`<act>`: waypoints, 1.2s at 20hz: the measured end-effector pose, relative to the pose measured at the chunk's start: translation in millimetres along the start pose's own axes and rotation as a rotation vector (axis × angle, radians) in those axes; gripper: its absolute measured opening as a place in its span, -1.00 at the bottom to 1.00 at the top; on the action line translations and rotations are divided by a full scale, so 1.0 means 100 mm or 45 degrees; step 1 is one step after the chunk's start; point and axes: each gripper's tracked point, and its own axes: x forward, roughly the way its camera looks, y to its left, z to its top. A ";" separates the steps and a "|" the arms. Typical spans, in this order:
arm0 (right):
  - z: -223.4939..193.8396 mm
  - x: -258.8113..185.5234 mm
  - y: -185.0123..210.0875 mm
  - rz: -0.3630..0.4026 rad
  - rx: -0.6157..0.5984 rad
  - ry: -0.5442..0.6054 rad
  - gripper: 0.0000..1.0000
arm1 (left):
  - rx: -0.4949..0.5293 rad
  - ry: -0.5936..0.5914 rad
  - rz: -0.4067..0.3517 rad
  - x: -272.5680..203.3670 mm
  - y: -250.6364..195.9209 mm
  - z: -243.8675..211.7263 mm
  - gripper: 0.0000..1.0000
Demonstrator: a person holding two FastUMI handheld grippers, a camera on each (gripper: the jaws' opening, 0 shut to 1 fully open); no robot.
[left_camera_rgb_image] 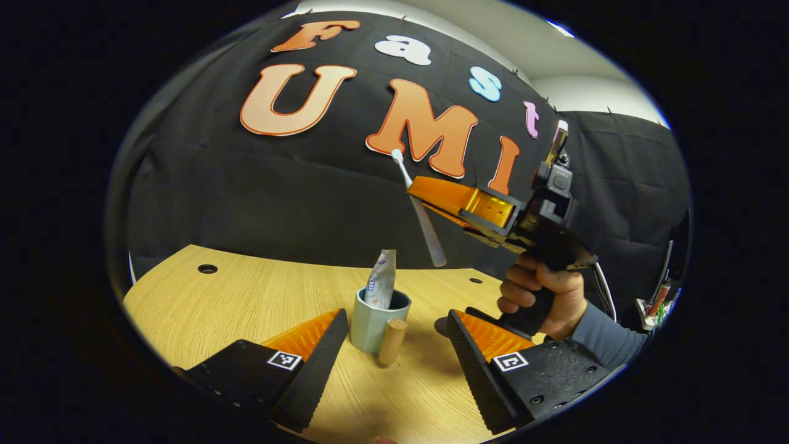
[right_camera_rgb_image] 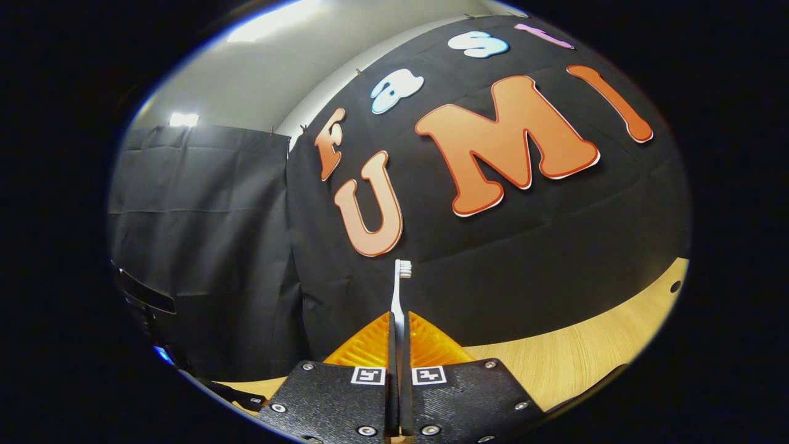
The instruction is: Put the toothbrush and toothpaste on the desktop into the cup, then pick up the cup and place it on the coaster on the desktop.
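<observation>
Left gripper view: the left gripper (left_camera_rgb_image: 394, 345) has its fingers spread wide with nothing between them, low over the bench (left_camera_rgb_image: 246, 302). The cup (left_camera_rgb_image: 376, 320) stands upright on the bench just ahead of the gap, its wooden handle (left_camera_rgb_image: 392, 341) turned toward the camera. The toothpaste (left_camera_rgb_image: 381, 280) stands in the cup, leaning a little and rising above the rim. Beyond and to the right, a hand (left_camera_rgb_image: 542, 296) holds the right gripper (left_camera_rgb_image: 425, 191) up in the air, higher than the cup, with the toothbrush (left_camera_rgb_image: 422, 213) pinched at its tips, head up and handle slanting down.

Right gripper view: the right gripper (right_camera_rgb_image: 399, 345) has its fingers closed on the toothbrush (right_camera_rgb_image: 399, 290), whose brush head points up and away against the black wall. The bench (right_camera_rgb_image: 585, 351) lies below, to the right.
</observation>
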 end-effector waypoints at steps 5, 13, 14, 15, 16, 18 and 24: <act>-0.35 0.21 -0.07 0.006 -0.059 0.025 -0.96 | -0.015 0.027 0.028 0.03 0.13 -0.10 0.93; -0.59 0.26 -0.12 -0.003 -0.225 0.026 -0.96 | -0.037 0.072 0.049 0.06 0.20 -0.26 0.93; -0.59 0.24 -0.12 -0.012 -0.267 0.015 -0.95 | -0.040 0.079 0.050 0.06 0.19 -0.28 0.93; -0.59 0.23 -0.13 -0.030 -0.311 0.020 -0.94 | -0.040 0.086 0.052 0.07 0.18 -0.31 0.93; -0.61 0.21 -0.14 -0.045 -0.351 0.029 -0.92 | -0.041 0.095 0.058 0.05 0.17 -0.33 0.93; -0.64 0.16 -0.18 -0.056 -0.392 0.048 -0.89 | -0.049 0.101 0.059 0.03 0.15 -0.34 0.93; -0.52 0.01 -0.27 -0.082 -0.279 0.032 -0.86 | -0.089 0.113 0.095 -0.04 0.16 -0.41 0.93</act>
